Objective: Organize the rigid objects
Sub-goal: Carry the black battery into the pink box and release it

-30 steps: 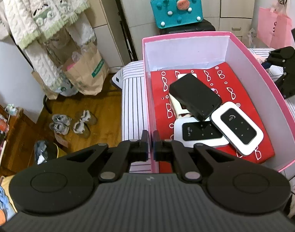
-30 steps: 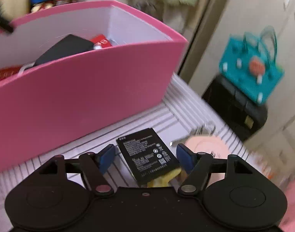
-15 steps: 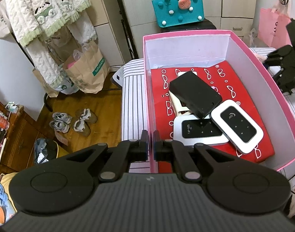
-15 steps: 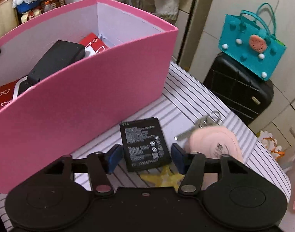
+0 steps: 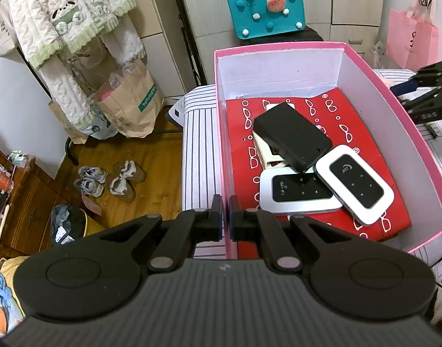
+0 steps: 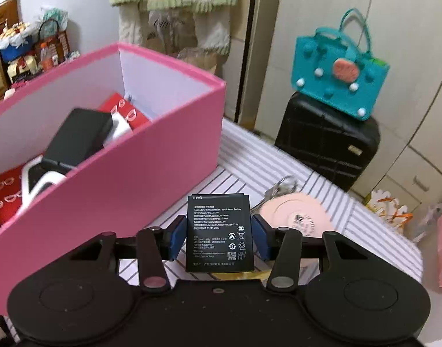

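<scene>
My left gripper (image 5: 225,212) is shut on the left wall of the pink box (image 5: 221,133). Inside the box lie a black flat device (image 5: 291,136), two white-and-black WiFi routers (image 5: 300,193) (image 5: 355,183) and a red printed card. My right gripper (image 6: 218,232) is shut on a black battery (image 6: 218,232) and holds it raised above the striped surface, beside the pink box (image 6: 128,185). The right gripper also shows at the right edge of the left wrist view (image 5: 423,98).
A pink round disc (image 6: 297,217) and keys (image 6: 281,185) lie on the striped surface behind the battery. A black suitcase (image 6: 326,147) with a teal bag (image 6: 339,78) stands beyond. Paper bags (image 5: 131,101) and shoes (image 5: 111,179) sit on the floor at left.
My right gripper closed on the battery and lifted it off the striped surface, rising beside the box. The left gripper stayed shut on the box wall.
</scene>
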The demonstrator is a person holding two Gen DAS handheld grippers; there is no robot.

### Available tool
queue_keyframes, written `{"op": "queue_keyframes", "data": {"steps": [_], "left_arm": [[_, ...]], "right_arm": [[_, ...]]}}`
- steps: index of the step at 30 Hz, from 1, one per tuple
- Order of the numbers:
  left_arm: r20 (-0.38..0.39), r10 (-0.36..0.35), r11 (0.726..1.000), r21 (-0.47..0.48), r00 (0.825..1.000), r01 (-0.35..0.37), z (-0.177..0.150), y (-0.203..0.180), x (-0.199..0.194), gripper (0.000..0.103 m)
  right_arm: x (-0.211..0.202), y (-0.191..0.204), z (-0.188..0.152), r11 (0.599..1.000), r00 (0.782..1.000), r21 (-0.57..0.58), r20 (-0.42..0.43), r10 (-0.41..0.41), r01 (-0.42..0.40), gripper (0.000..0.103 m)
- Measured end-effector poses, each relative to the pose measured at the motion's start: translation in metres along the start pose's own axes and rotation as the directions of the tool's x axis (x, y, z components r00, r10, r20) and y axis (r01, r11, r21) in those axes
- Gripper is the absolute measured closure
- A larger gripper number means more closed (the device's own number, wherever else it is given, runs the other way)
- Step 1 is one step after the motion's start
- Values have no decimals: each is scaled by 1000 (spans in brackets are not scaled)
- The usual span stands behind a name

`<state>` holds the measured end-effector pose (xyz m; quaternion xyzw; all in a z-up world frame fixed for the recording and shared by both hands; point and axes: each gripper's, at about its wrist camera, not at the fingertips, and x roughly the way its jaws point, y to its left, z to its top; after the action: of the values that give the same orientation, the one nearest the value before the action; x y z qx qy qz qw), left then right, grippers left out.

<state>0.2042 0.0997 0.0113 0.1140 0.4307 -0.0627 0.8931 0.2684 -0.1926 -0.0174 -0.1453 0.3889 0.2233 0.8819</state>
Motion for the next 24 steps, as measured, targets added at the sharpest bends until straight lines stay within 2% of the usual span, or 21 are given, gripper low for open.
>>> {"op": "queue_keyframes", "data": {"steps": [4,10,13,18,24], "left_arm": [[0,-6,1000,-4,1000,6,0,2,-1,100],[-1,-10,1000,4,1000,10,-1,2,-2,100],[-2,-14,1000,7,1000,14,-1,3,-2,100],[-1,-21,1000,21,1000,21,-1,2,-1,99],[6,-35,999,29,999,35,-2,4,-1,99]], "right_arm": [[-24,5,8,1000,998,-5,57,-27,27,49],[-66,15,23,1000,985,-10,169,-26,28,49],[-86,27,34,1000,980,-30,197,15,-9,49],[-97,51,50,993,975,-73,192,108,-95,49],[-82,85,63,976,964,-104,168,206,-191,49]]}}
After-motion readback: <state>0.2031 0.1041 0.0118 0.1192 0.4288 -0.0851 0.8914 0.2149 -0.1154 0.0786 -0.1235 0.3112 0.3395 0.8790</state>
